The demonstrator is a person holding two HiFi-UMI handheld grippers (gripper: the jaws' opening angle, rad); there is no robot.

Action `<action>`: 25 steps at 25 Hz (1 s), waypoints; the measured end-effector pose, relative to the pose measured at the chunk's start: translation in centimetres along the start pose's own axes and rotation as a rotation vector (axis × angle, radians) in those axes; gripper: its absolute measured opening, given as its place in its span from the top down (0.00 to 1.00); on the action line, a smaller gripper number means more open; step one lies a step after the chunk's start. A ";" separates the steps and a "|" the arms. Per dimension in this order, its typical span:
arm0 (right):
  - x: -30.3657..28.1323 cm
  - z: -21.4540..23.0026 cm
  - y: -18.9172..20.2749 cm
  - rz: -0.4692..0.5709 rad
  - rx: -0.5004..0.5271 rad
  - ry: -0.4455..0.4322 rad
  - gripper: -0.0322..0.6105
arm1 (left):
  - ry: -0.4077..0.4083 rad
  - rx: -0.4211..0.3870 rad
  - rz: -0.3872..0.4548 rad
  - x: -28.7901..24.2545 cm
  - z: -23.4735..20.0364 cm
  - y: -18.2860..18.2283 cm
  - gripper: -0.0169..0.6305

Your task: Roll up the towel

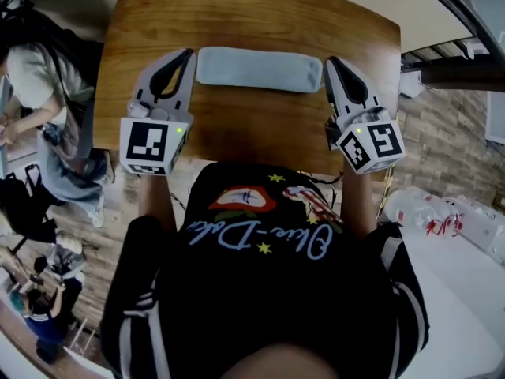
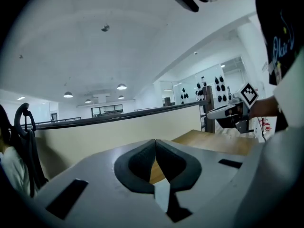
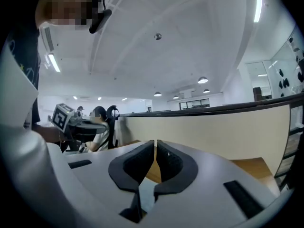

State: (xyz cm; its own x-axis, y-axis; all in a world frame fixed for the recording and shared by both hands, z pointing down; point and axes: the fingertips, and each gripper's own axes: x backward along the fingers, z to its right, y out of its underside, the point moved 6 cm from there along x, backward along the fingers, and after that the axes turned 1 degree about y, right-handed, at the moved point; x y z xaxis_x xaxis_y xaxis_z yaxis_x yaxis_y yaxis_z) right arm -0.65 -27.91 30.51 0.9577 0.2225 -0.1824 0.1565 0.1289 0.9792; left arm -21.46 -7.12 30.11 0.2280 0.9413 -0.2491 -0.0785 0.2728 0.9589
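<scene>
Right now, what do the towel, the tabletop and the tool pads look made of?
Towel: soft cloth, pale blue, matte, rounded puffy edges; likely terry, weave too small to tell.
Tabletop: wood or wood-look laminate, brown grain streaks, slight sheen.
Pads of the left tool: dark, matte, probably rubber or foam; set in a grey plastic-looking shell.

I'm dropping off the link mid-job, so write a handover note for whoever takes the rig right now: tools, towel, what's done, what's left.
Left tool: jaws together, nothing between them, held clear of the towel at its left end.
Right tool: jaws together, empty, clear of the towel at its right end.
Towel: lies across the wooden table between the two tools, touched by neither.
Done: the towel already looks like a narrow roll with rounded ends.
Left: probably only a check that the roll holds; the head view does not show whether the loose edge is tucked.
</scene>
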 end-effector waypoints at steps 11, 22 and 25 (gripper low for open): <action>1.4 -4.0 -1.2 0.022 0.055 -0.082 0.94 | 0.063 -0.008 0.023 1.4 4.2 -1.2 0.96; 1.6 -4.5 -1.0 0.016 0.066 -0.109 0.95 | 0.027 -0.022 0.011 1.9 4.0 -0.9 0.96; 1.7 -4.7 -0.9 0.015 0.064 -0.114 0.95 | 0.021 -0.035 0.011 2.2 4.1 -0.9 0.96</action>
State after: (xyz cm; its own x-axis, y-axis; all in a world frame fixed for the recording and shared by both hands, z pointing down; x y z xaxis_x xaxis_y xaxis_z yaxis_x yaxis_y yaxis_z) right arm -0.27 -23.12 28.87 0.9807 0.1117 -0.1602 0.1538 0.0636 0.9861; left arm -16.87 -6.09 29.29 0.2061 0.9482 -0.2418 -0.1145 0.2688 0.9564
